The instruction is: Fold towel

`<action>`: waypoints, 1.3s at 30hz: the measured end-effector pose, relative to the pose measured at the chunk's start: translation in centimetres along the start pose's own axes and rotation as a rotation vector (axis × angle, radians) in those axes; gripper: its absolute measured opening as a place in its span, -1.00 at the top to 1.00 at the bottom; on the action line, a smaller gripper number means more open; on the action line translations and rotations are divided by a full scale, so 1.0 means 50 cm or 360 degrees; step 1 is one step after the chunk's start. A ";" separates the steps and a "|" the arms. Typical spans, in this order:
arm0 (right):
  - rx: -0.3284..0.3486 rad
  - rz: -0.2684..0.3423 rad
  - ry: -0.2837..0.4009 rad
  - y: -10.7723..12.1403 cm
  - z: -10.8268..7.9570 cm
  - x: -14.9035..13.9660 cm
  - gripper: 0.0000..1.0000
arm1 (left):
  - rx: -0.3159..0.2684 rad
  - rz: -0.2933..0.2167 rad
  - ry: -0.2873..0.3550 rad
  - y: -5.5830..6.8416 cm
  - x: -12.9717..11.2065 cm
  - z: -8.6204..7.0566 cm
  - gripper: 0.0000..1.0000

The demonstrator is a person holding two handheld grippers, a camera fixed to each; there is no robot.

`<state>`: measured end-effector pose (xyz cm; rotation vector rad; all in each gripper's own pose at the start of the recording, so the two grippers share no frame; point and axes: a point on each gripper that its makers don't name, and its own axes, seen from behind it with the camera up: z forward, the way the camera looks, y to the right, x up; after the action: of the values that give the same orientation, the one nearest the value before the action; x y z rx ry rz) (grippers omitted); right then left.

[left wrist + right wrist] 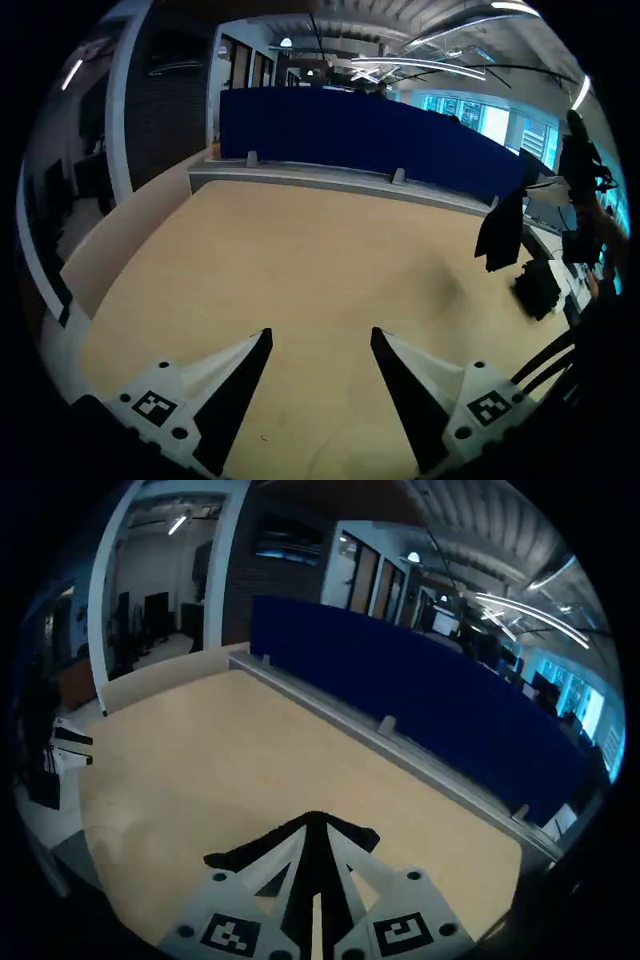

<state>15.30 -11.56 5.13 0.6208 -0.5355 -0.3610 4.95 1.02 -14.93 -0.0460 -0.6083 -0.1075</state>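
Left gripper view: the left gripper (321, 332) is held open at lower centre, its fingers wide apart over the bare wooden table (304, 240). What appears to be the dark towel (500, 232) hangs at the right edge, long axis vertical, well apart from these fingers.

Right gripper view: the right gripper (316, 832) is closed at lower centre, with the towel (356, 838) pinched between both fingers. The cloth is spread crosswise at the fingertips, pointing left and right.
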 end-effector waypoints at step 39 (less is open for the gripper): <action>-0.0381 0.0272 -0.0166 0.359 -0.208 -0.246 0.95 | -0.0042 0.0134 -0.0025 0.089 0.051 0.056 -0.82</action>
<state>14.22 12.52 4.86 0.3240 -0.6298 -0.2910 5.93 5.43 -11.23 -0.0979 -0.6198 -0.0334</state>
